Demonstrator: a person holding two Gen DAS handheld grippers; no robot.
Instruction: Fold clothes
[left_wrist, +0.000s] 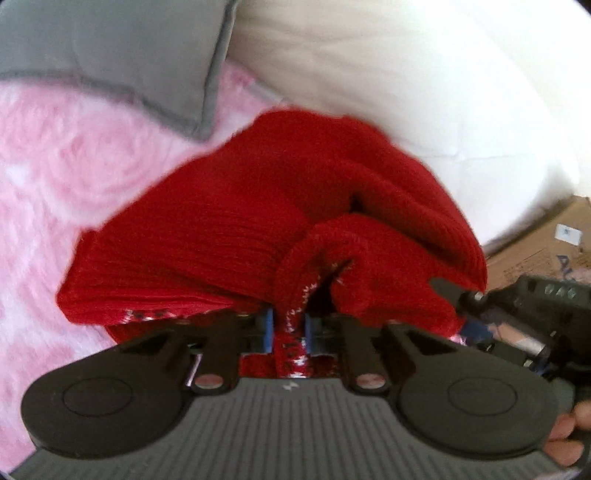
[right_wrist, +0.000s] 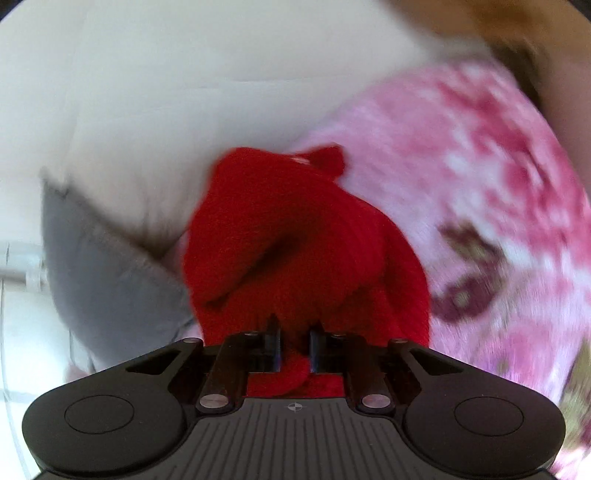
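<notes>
One red knitted garment (left_wrist: 258, 229) is lying bunched on a pink fleece blanket (left_wrist: 55, 184), and two grippers are holding it. The left gripper (left_wrist: 290, 328) is pinching a rolled edge of the garment, its jaws pressed close with a band of red knit flecked with white between the blue pads. The right gripper (right_wrist: 294, 341) is likewise gripping a fold of the same garment (right_wrist: 295, 236), its jaws drawn in on a lump of red cloth that is bulging out below them.

In the left wrist view the right gripper (left_wrist: 454, 295) is showing at the right edge, its tip touching the garment's right side, so both grips are sitting close together on the heap. A few fingertips (left_wrist: 569, 432) of the person are showing at the lower right corner.

One grey cushion (left_wrist: 122, 55) is lying at the top left, just beyond the garment, and one large white pillow or duvet (left_wrist: 406, 74) is running behind it, touching the garment's far edge. One cardboard box (left_wrist: 546, 243) is standing off to the right, past the bedding.

The blanket (right_wrist: 461, 184) is lying bare to the left in the left view and to the right in the right view, where its flower print is blurred. No container is holding any clothing.
</notes>
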